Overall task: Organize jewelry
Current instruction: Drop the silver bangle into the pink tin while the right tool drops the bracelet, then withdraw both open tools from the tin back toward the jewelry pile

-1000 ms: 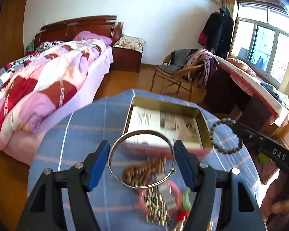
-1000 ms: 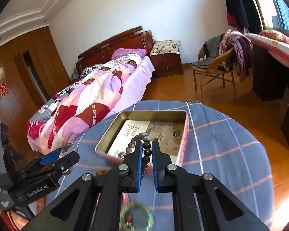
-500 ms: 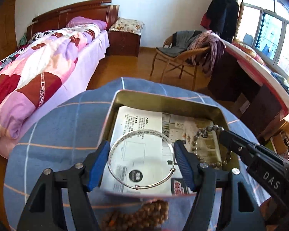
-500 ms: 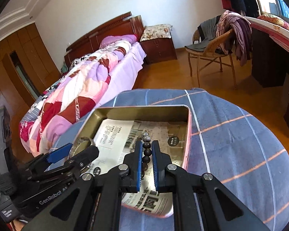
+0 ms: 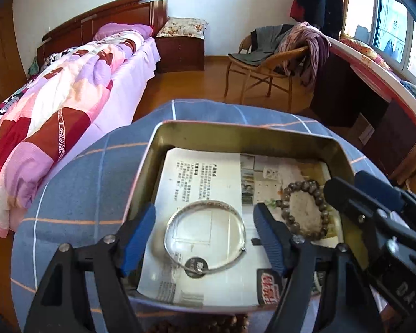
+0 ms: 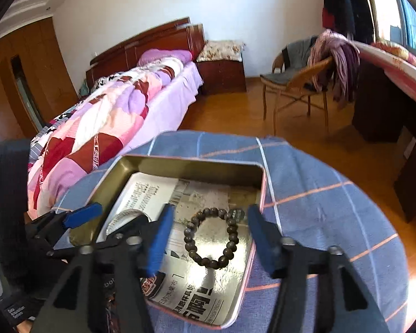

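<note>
In the tin (image 5: pixel 237 134) on the surface (image 5: pixel 77 194), the bangle (image 5: pixel 205 234) is placed at nine o'clock of the bead bracelet (image 5: pixel 305 211).

Blue check, gold tin, silver and brown rings

The tablecloth (image 5: pixel 77 194) is slate blue, crossed by white and orange lines. On it the tin (image 5: pixel 235 136) is dull gold inside with a pink outer rim, lined by white printed paper (image 5: pixel 197 172) bearing black text and a red-and-black label at 5 o'clock. The bangle (image 5: pixel 205 236) is silver; the bead bracelet (image 6: pixel 211 238) is dark brown. Both the left gripper (image 5: pixel 205 238) and the right gripper (image 6: pixel 208 238) are black with blue pads. At 10 o'clock the quilt (image 5: pixel 55 105) is patched pink, lilac, white and maroon.
</note>
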